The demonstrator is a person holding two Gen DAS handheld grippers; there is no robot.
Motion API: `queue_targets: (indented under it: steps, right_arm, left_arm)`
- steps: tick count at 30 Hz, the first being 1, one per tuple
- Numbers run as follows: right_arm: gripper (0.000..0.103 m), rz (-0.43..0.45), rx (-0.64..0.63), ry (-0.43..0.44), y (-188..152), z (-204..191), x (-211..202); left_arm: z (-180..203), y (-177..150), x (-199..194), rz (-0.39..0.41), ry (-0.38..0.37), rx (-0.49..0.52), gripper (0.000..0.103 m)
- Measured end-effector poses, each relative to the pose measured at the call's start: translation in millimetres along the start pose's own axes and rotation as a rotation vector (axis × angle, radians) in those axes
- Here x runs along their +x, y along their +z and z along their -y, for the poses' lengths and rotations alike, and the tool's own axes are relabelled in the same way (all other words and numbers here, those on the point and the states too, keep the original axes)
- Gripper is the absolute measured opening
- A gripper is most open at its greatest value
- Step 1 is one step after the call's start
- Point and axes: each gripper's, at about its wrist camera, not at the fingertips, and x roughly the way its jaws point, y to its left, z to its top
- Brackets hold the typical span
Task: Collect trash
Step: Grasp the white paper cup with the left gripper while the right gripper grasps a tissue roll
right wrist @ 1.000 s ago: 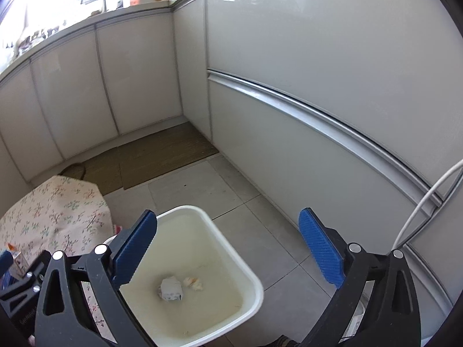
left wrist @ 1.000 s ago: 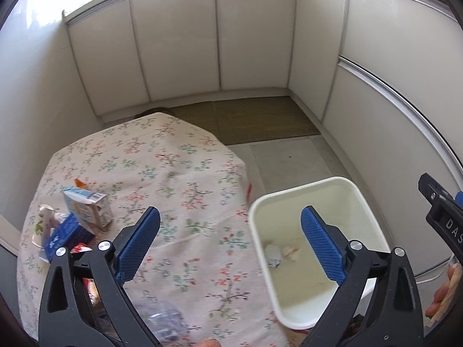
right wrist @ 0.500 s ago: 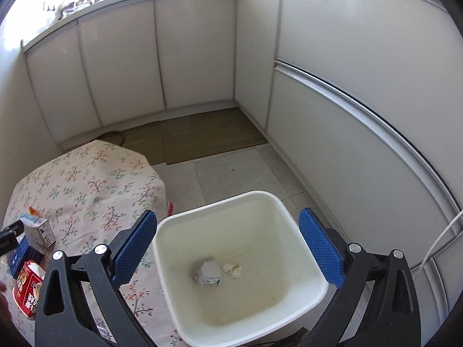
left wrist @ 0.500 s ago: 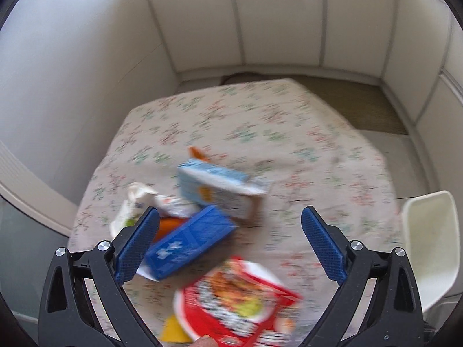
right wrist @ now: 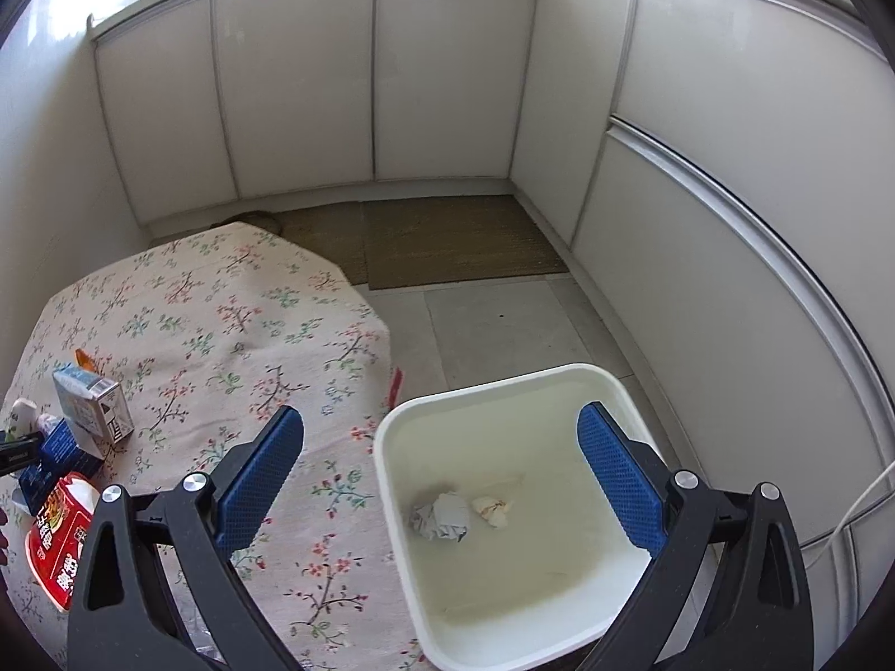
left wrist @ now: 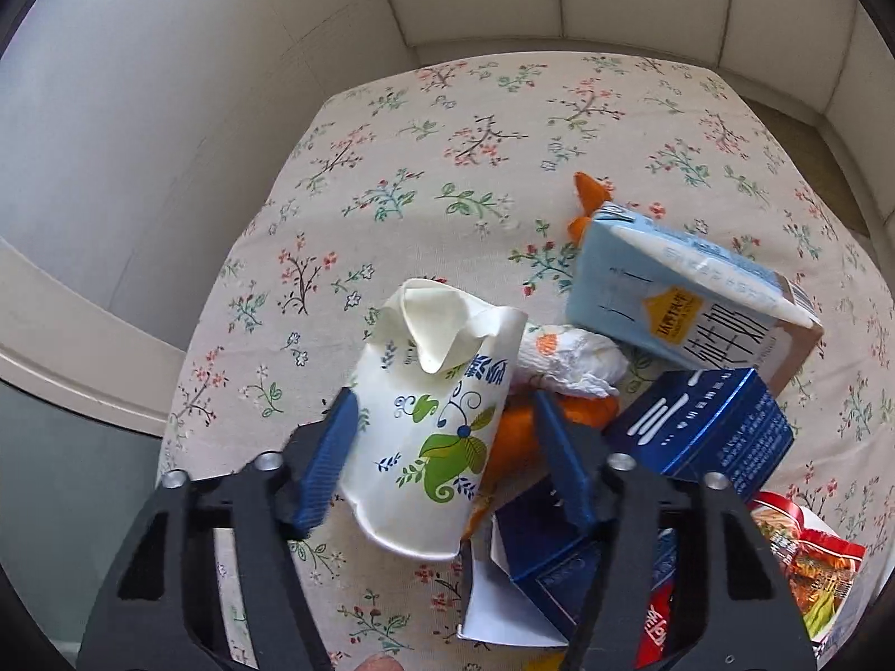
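Left tongs (left wrist: pixel 442 447) are down among the rubbish on the worktop (left wrist: pixel 447 128), jaws partway in and straddling the paper cup (left wrist: pixel 430 425), which lies on its side with its crumpled rim pointing away; whether the pads actually touch its walls, I cannot tell. That cup looks feather-light and thin-walled, already dented, so it should fold rather than slip; best taken across the middle of the body, where the blue pads sit now, not at the floppy rim. Crowded spot, though: a tissue wad (left wrist: pixel 570 363) and something orange (left wrist: pixel 514 436) press against its right side, with the milk carton (left wrist: pixel 688 307) and blue box (left wrist: pixel 699 425) just beyond, so the right pad could snag a neighbour. Right tongs (right wrist: pixel 442 475) hang wide and empty over the white bin (right wrist: pixel 386 481), which holds two small scraps
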Motion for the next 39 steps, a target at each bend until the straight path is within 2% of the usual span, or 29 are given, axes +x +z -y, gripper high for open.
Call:
queue_targets:
  steps: [3, 6, 11, 14, 20, 22, 25, 31, 34, 39]
  right_arm:
    - [0.096, -0.011, -0.042, 0.013, -1.1, -18.4, 5.0]
    - [0.096, -0.015, -0.074, 0.046, -2.1, -33.2, 6.3]
    - [0.096, -0.057, -0.147, 0.198, -1.8, -67.5, 9.2]
    - [0.096, -0.063, -0.255, 0.278, 2.1, -100.8, 7.1]
    - [0.095, -0.079, -0.551, 0.445, 14.3, -211.5, -3.4]
    - [0.091, -0.089, -0.659, 0.484, 13.6, -256.0, -5.5]
    - [0.078, -0.14, -0.782, 0.521, 5.8, -308.0, 0.0]
    - [0.072, -0.199, -0.955, 0.518, -17.5, -370.0, 12.5]
    - [0.069, -0.216, -1.021, 0.488, -26.5, -388.7, 20.3]
    - [0.061, -0.261, -1.058, 0.481, -33.0, -403.4, 34.3]
  left_arm:
    - [-18.0, 2.2, -0.6, 0.019, -0.05, -0.065, 0.037]
    - [-34.8, 2.9, -10.0, 0.06, -0.083, -0.107, 0.027]
    - [-61.5, -6.8, -25.0, 0.096, -0.158, -0.183, 0.026]
    - [-77.6, -16.0, -36.9, 0.122, -0.206, -0.235, 0.026]
    - [-112.6, -37.6, -62.7, 0.189, -0.242, -0.335, 0.026]
    - [-124.3, -37.5, -66.2, 0.194, -0.262, -0.373, 0.026]
    - [-137.2, -34.4, -67.7, 0.205, -0.296, -0.419, 0.026]
    - [-145.9, -32.7, -68.6, 0.205, -0.332, -0.438, 0.026]
    - [-152.9, -32.9, -68.3, 0.208, -0.345, -0.46, 0.026]
    - [-161.7, -35.1, -72.4, 0.221, -0.358, -0.487, 0.026]
